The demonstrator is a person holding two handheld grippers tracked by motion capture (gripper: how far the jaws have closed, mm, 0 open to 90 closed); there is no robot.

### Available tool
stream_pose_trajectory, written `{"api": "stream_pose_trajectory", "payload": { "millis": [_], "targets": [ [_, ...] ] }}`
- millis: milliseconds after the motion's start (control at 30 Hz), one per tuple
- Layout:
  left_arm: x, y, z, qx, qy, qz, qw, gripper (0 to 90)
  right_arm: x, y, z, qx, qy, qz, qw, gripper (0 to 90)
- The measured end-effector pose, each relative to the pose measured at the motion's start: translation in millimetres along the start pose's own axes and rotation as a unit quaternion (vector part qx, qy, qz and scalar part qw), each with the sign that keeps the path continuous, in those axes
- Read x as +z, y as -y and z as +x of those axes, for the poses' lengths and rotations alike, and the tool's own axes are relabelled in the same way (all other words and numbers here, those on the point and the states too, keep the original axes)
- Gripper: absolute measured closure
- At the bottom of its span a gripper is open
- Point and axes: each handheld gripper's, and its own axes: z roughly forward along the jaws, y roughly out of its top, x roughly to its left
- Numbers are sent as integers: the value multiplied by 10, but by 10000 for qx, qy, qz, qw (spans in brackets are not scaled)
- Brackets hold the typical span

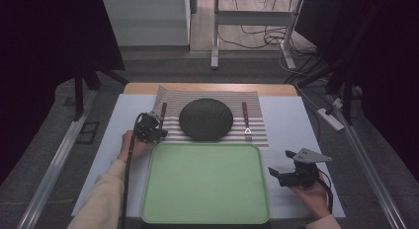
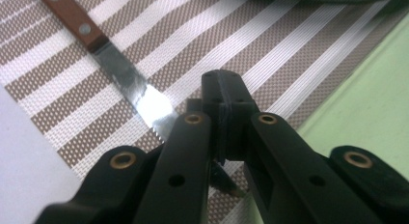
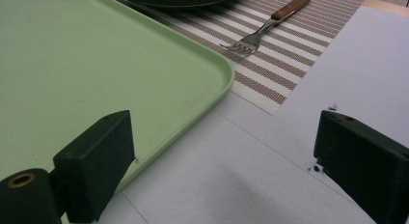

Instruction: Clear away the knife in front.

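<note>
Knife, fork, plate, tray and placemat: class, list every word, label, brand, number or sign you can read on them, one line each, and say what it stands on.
None: no readable text stands on any of them.
The knife blade and handle bear no legible mark.
The fork, the dark plate, the green tray and the striped placemat show no writing.
The left gripper and the right gripper bear no label.

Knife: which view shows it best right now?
Left gripper view: the knife lies close up on the striped placemat, wooden handle and blade clear, and the left gripper is shut on its tip. In the high view, the knife is small, partly behind that gripper.
</note>
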Motion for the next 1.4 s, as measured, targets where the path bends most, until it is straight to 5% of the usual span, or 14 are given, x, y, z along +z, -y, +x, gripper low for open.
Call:
{"api": "stream_pose_trajectory", "payload": {
  "millis": [733, 1400],
  "targets": [
    [-146, 240, 250, -283, -16, 18, 9996, 889, -3, 5, 5, -13, -17, 41, 10000, 72],
    [-275, 315, 332, -383, -356, -125, 9986, 889, -5, 6, 0, 8, -36, 40, 10000, 72]
  ]
}}
